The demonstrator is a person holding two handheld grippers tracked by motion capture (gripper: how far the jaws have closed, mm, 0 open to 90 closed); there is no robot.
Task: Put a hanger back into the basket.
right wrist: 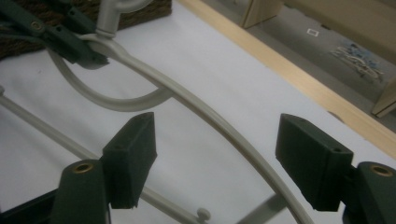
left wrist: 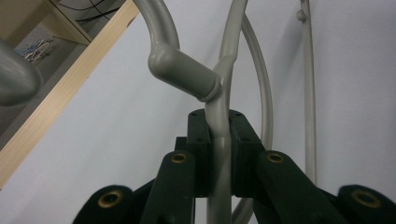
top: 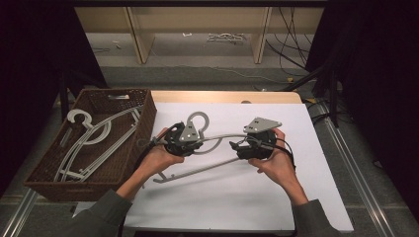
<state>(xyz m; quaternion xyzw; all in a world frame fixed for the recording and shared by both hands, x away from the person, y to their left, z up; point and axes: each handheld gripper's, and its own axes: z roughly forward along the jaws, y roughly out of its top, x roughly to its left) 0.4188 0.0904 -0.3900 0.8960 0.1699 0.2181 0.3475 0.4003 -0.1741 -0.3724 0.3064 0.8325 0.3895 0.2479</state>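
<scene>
A grey plastic hanger [top: 197, 170] lies lifted over the white tabletop [top: 222, 202] between both hands. My left gripper [top: 193, 143] is shut on its upper arm just below the hook. In the left gripper view the pads [left wrist: 198, 140] press the hanger's arm [left wrist: 180, 70] from both sides at my left gripper [left wrist: 218, 128]. My right gripper [top: 238, 147] is at the hanger's right arm. In the right gripper view it [right wrist: 215, 144] stands open, with the hanger's arm [right wrist: 201, 109] running between the pads, untouched. The left gripper [right wrist: 70, 44] shows there at the upper left.
A brown wicker basket [top: 49, 190] stands at the table's left edge and holds several more grey hangers [top: 99, 138]. A wooden edge [top: 222, 96] borders the table's far side. Beyond it are wooden shelf legs and cables on the floor.
</scene>
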